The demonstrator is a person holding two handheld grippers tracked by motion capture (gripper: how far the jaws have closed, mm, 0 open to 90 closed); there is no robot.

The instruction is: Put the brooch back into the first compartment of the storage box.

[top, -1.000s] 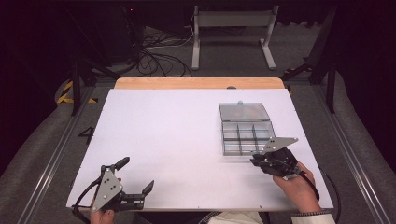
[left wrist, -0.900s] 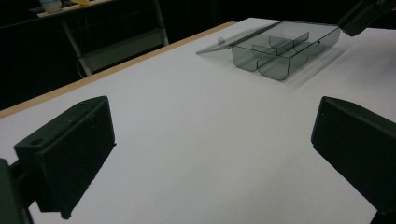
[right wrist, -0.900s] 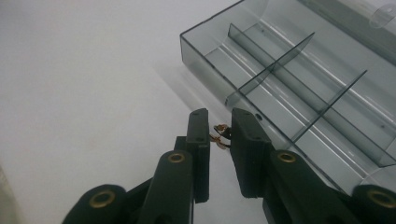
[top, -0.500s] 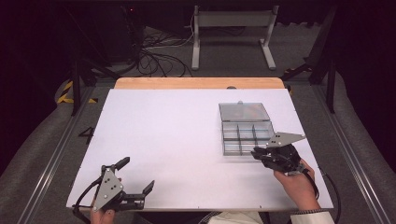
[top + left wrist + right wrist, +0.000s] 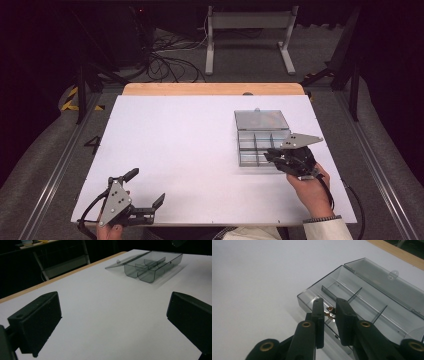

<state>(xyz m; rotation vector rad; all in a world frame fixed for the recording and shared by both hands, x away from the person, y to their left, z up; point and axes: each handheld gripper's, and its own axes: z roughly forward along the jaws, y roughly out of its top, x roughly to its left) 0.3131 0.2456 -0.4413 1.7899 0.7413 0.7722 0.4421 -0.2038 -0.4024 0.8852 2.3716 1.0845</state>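
Two grippers are working this white table (image 5: 200, 150), and the action is on the right. The right gripper (image 5: 329, 312) is hanging over the near edge of the clear box (image 5: 372, 300), its jaws drawn close with just a narrow gap, and a small brass-coloured piece (image 5: 330, 312) is sitting in that gap, right between the fingers (image 5: 318, 312) near their tips. Whether the pads are truly pinching it, I cannot tell for sure, but it is hanging there above a front compartment, just inside the near wall. From the high view the right gripper (image 5: 292, 159) is hovering at the box's (image 5: 260, 140) near right corner, the box lying on the table's right half with its lid folded back flat toward the far side.

Over at the near left corner, the left gripper (image 5: 145, 192) is resting low by the table edge, jaws spread wide apart and holding nothing. Its own view is looking across bare table toward the box (image 5: 150, 265), well away.
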